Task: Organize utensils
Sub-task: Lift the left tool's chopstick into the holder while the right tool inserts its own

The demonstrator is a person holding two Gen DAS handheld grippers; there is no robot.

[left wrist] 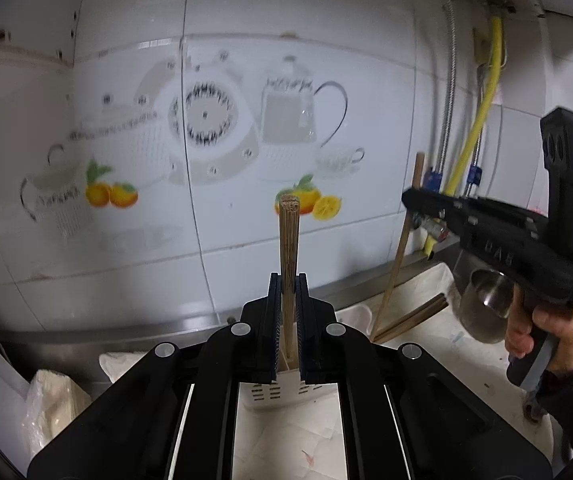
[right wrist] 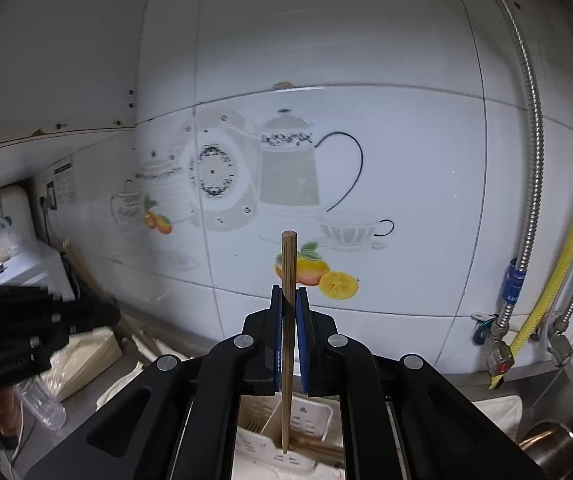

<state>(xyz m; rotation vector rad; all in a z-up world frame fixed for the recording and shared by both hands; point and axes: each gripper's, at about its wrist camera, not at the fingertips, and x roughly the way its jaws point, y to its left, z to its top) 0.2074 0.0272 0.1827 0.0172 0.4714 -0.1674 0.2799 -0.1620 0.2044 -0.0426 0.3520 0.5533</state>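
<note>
Brown wooden chopsticks: one upright in my left gripper (left wrist: 288,292), jaws clamped on the left stick (left wrist: 288,240); another stick (right wrist: 288,276) pinched likewise in my right gripper (right wrist: 288,304). The white slotted plastic caddy (right wrist: 306,416) sits near, below both. Risk: thin sticks pivot between pads, miss a slot, or the two tools collide.
</note>
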